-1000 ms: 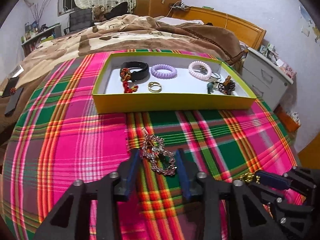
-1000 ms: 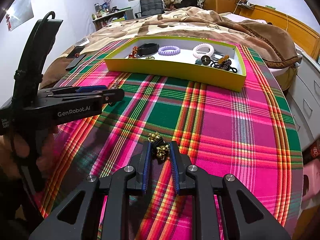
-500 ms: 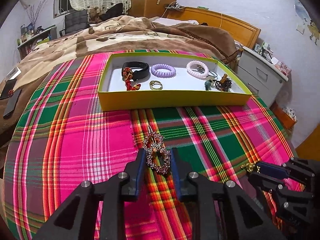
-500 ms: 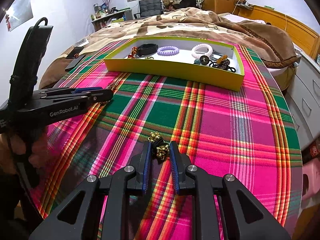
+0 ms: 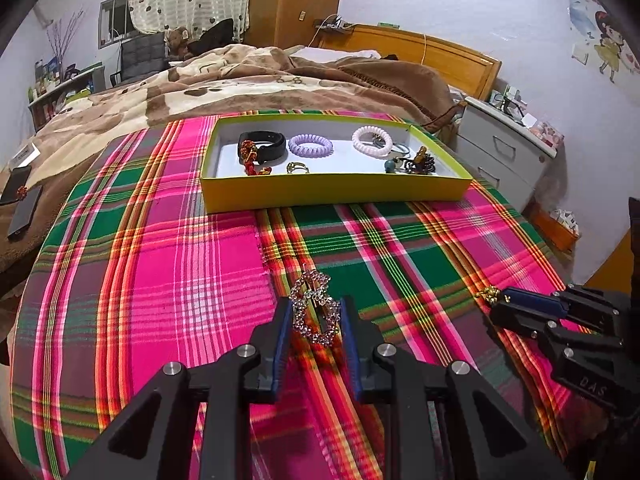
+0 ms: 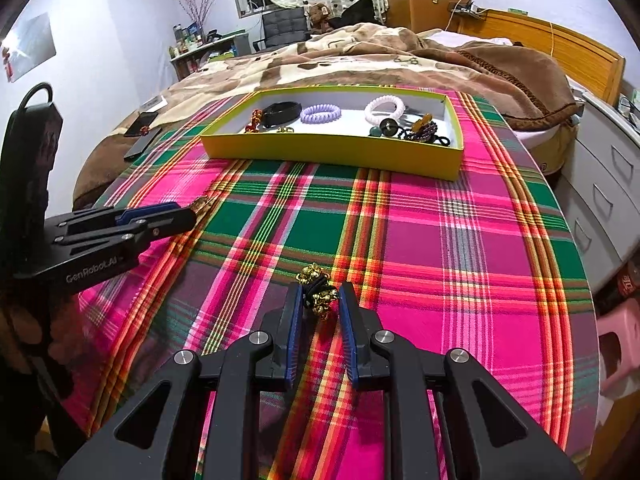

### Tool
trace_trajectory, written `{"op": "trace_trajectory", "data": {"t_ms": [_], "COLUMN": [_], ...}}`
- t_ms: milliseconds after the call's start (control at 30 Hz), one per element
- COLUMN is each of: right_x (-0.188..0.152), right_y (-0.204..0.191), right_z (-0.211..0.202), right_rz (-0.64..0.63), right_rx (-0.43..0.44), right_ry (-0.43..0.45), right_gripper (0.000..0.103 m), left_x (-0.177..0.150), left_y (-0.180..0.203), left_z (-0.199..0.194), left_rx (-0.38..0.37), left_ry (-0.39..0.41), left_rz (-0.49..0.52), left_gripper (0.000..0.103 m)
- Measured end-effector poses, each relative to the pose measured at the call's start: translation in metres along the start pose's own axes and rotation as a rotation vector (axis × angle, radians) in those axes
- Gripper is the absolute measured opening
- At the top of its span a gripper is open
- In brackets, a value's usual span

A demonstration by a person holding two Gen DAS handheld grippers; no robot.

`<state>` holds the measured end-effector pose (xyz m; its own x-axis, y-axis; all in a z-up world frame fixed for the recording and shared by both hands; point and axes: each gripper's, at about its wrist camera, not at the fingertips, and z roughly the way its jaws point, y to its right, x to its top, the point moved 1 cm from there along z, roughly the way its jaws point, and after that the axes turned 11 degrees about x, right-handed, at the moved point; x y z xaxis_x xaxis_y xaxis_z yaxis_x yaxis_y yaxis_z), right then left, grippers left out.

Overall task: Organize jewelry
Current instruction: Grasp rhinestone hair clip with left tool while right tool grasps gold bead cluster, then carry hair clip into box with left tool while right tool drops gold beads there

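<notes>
Left wrist view, left gripper (image 5: 314, 316) angled down (jaws just closing), clasping rhinestone clip (image 5: 314, 308)

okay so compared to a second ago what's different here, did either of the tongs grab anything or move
The left tongs have just been closing around the rhinestone hair clip, which now sits pinched between the pads, and they have crept toward the yellow box. The right tongs stayed put, clamped on the black hair tie with gold bells as before. The pieces inside the box and the plaid cloth are unchanged.
</notes>
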<state>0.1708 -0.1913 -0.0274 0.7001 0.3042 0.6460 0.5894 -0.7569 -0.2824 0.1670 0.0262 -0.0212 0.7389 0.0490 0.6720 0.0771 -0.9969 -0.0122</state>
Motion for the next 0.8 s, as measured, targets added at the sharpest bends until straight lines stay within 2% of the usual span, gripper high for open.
{"op": "trace_trajectory", "data": {"t_ms": [400,433,467,800], "right_x": [0.005,0.006,0.008,0.022], "right_y": [-0.011,-0.011,-0.012,-0.01], "right_z": [-0.013,-0.015,-0.016,-0.016], "right_rz": [-0.009,-0.011,-0.012,-0.02], "right_rx": [-0.012,-0.013,-0.013,-0.015], "right_ry": [0.036,0.04,0.044,0.061], "right_gripper": [0.019,0.019,0.019,0.019], "left_x": [-0.005,-0.004,-0.002,0.01], "left_y": [-0.005,-0.006,-0.006,-0.006], "left_z": [-0.026,-0.027,-0.029,-0.027], "left_rx": [-0.033,-0.036,-0.033,-0.044], "left_ry": [0.046,0.051,0.053,0.056], "left_rz": [-0.006,-0.006,-0.005,-0.013], "left_gripper": [0.023,0.008,0.005,0.005]}}
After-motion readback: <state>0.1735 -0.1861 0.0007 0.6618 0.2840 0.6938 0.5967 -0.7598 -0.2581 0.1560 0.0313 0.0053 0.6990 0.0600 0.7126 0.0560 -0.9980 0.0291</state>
